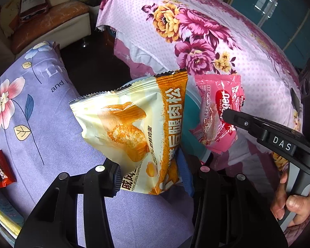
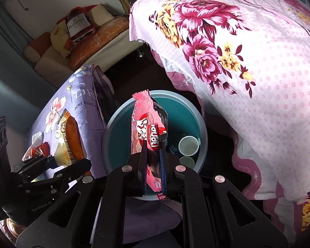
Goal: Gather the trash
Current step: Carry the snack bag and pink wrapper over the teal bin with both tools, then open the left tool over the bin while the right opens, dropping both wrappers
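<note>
My left gripper [image 1: 153, 171] is shut on a cream and orange pork floss cake wrapper [image 1: 134, 124], held up above the purple sheet; the wrapper also shows in the right wrist view [image 2: 70, 142]. My right gripper [image 2: 154, 161] is shut on a pink wafer wrapper [image 2: 146, 128], held over the teal bin [image 2: 113, 144]. The pink wrapper [image 1: 217, 113] and right gripper [image 1: 229, 115] show in the left wrist view. Cups [image 2: 188, 144] lie in the bin. A red wrapper [image 1: 0, 171] lies on the purple sheet at the left.
A purple flowered sheet [image 1: 31, 113] covers the surface at left. A pink flowered quilt [image 2: 258, 82] hangs at right beside the bin. A sofa [image 2: 93, 47] with a bag and cushions stands behind. Dark floor lies between them.
</note>
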